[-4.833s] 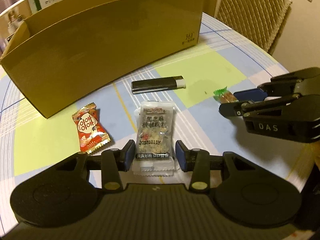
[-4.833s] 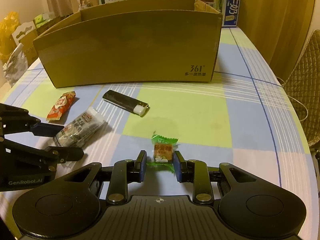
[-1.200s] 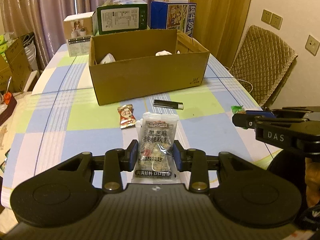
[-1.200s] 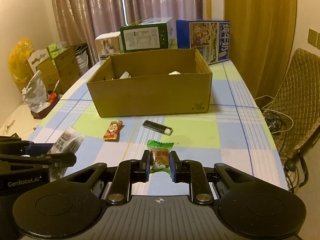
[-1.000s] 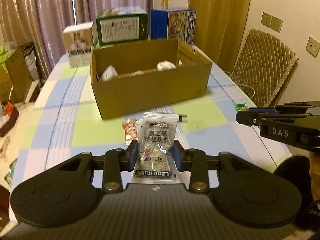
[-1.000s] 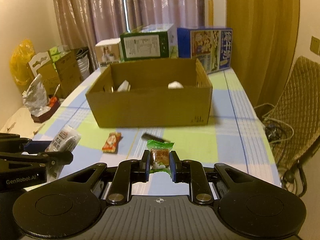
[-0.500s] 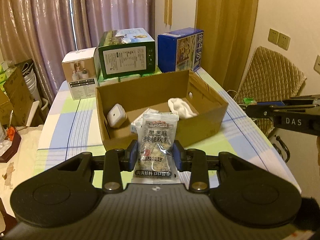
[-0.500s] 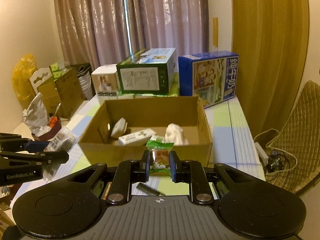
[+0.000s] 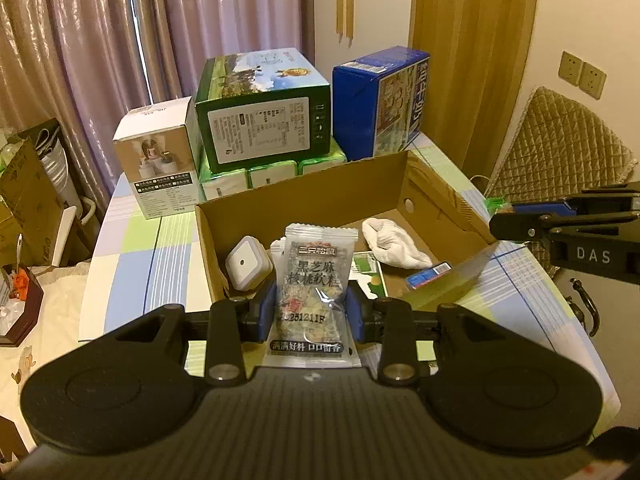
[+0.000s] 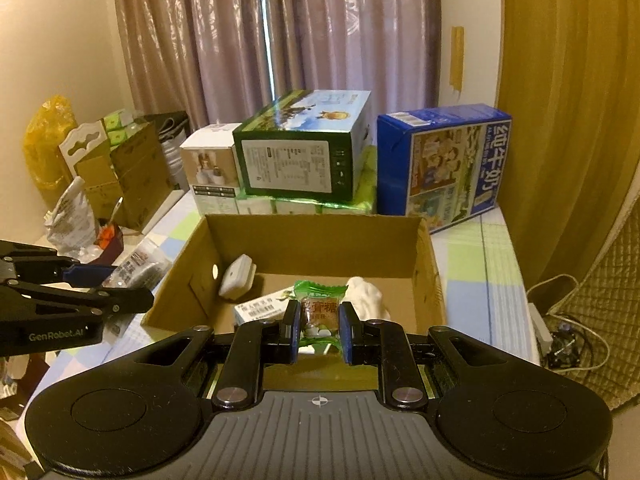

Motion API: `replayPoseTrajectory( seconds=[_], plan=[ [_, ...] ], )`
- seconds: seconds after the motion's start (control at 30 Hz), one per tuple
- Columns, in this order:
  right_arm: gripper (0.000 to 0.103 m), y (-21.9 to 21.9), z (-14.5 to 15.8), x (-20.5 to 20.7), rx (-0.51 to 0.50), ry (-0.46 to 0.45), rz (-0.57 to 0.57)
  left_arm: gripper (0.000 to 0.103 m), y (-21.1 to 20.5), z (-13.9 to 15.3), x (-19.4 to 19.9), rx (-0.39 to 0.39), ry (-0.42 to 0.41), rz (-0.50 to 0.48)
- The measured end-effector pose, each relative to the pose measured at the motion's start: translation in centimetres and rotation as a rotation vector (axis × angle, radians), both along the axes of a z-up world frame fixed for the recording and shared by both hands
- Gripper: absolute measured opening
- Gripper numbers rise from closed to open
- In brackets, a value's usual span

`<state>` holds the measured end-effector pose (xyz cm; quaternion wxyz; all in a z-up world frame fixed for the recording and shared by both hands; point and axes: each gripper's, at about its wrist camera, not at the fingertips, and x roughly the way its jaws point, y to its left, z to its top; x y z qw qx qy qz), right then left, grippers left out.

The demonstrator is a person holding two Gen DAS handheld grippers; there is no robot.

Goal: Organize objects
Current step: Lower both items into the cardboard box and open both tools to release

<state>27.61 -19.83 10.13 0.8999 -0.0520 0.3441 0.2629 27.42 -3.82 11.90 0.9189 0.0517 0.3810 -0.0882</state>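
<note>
- Where print is legible, the clear snack packet (image 9: pixel 313 285) reads "251211F", the right gripper's (image 10: pixel 319 319) body in the left view "DAS", the left gripper's (image 9: pixel 312 309) in the right view "GenRobot.AI".
- The left gripper is clamped on the packet; the right pinches a green-wrapped candy (image 10: pixel 319 312).
- Both hang above the open cardboard box (image 10: pixel 425 264).
- The box sits on a checked tablecloth (image 9: pixel 132 264), curtains (image 10: pixel 280 40) behind.

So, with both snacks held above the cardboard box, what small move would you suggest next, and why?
Probably lower and open the left hand-held gripper. Its snack packet hangs over the open cardboard box, just in front of the white cube. The right hand-held gripper with the green candy could follow.
</note>
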Motion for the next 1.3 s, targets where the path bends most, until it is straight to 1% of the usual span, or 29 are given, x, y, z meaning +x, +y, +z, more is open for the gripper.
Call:
replayPoseTrajectory(
  seconds=[0.1, 0.43, 0.73, 0.87, 0.93, 1.17, 1.3],
  plan=[
    [0.017, 0.6, -0.4, 1.5, 0.003, 0.023, -0.004, 0.031, 0.1, -0.5, 1.6, 0.005, 0.019, 0.001],
    [0.017, 1.8, -1.4, 5.2, 0.000, 0.058, -0.009, 0.031, 0.3, -2.5, 5.2, -0.004, 0.063, -0.004],
    [0.017, 2.1, -2.9, 8.5, 0.025, 0.102, -0.047, 0.032, 0.8, -4.4, 8.2, -0.023, 0.074, 0.020],
    [0.017, 2.1, -3.6, 9.4, 0.031, 0.116, -0.054, 0.034, 0.9, -5.7, 9.8, -0.040, 0.080, 0.039],
    [0.017, 2.1, -4.0, 9.7, 0.036, 0.126, -0.058, 0.037, 1.0, -6.1, 10.2, -0.029, 0.081, 0.055],
    [0.017, 2.1, -5.0, 10.0, 0.038, 0.142, -0.055, 0.037, 1.8, -6.1, 9.9, -0.018, 0.062, 0.055],
    [0.017, 2.3, -5.3, 10.0, 0.043, 0.145, -0.048, 0.040, 2.1, -5.7, 9.6, -0.019, 0.049, 0.054]
  ],
)
